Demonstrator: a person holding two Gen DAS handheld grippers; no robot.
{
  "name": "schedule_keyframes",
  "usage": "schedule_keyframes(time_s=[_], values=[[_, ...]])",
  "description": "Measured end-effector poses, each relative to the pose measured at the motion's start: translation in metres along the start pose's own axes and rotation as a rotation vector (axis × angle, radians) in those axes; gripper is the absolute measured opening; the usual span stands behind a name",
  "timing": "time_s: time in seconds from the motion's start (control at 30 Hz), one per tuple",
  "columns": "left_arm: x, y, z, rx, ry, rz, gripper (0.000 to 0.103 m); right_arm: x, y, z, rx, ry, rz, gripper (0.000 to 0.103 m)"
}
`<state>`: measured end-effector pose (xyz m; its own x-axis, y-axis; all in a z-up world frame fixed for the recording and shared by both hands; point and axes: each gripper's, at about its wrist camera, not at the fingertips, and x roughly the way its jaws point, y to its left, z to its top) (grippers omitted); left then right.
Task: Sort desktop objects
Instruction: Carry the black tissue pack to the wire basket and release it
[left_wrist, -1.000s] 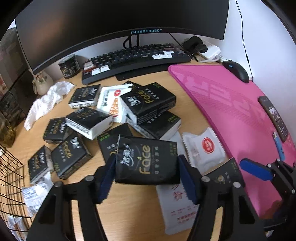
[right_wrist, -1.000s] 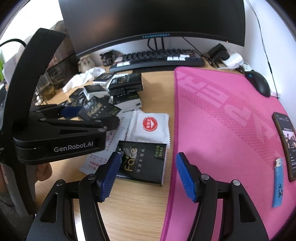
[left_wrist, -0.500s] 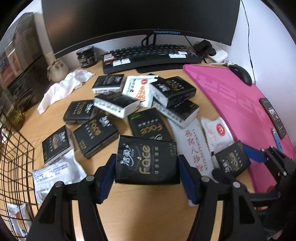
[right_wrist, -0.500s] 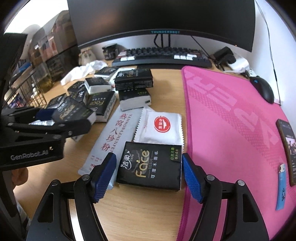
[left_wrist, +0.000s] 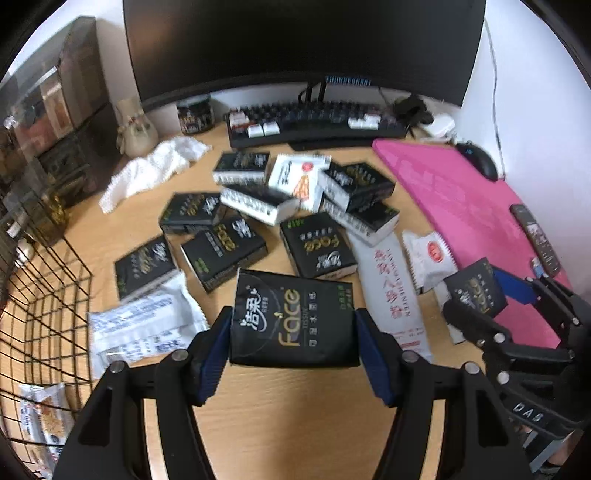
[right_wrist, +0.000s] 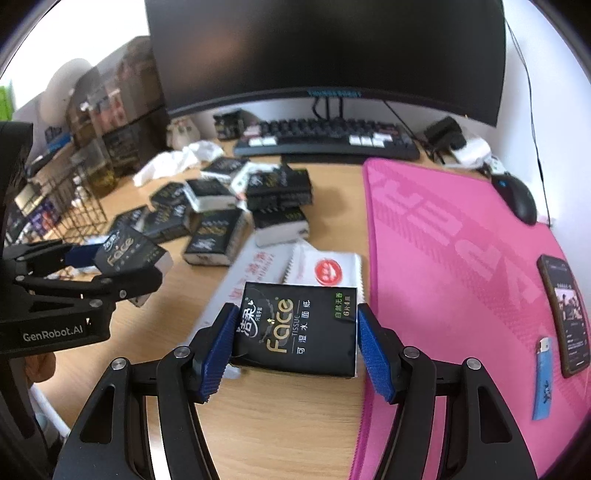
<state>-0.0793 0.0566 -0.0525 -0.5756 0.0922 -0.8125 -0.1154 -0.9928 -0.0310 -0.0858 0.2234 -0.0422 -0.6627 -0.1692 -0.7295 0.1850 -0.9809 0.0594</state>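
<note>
My left gripper (left_wrist: 293, 345) is shut on a black "Face" tissue pack (left_wrist: 293, 325) and holds it above the wooden desk. My right gripper (right_wrist: 295, 350) is shut on another black tissue pack (right_wrist: 297, 330), lifted at the edge of the pink mat (right_wrist: 461, 277). Several more black tissue packs (left_wrist: 221, 251) lie scattered mid-desk, with white snack packets (left_wrist: 428, 254) and a long white sachet (left_wrist: 391, 288). The right gripper with its pack shows in the left wrist view (left_wrist: 476, 291); the left gripper shows in the right wrist view (right_wrist: 122, 258).
A black wire basket (left_wrist: 40, 310) stands at the left with packets inside. A keyboard (left_wrist: 317, 122), monitor, jar (left_wrist: 194, 116) and white cloth (left_wrist: 155, 166) are at the back. A mouse (right_wrist: 519, 199), phone (right_wrist: 565, 314) and blue lighter (right_wrist: 543, 380) lie on the mat.
My right gripper has closed on the tissue pack and lifted it off the desk. My left gripper has carried its pack leftward, toward the wire basket.
</note>
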Motion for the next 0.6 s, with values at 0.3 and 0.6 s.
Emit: schedule_keyframes(time_s=[0.3,0.6], values=[[-0.054,0.007,-0.001,-0.019,-0.094,0.013,0.069,-0.039,0.031,0.015,-0.043,-0.088,0.039,0.063],[-0.099,0.033,-0.008,-0.071,-0.171,0.052,0.069,-0.065,0.067,0.022,-0.093,-0.15,0.098,0.063]])
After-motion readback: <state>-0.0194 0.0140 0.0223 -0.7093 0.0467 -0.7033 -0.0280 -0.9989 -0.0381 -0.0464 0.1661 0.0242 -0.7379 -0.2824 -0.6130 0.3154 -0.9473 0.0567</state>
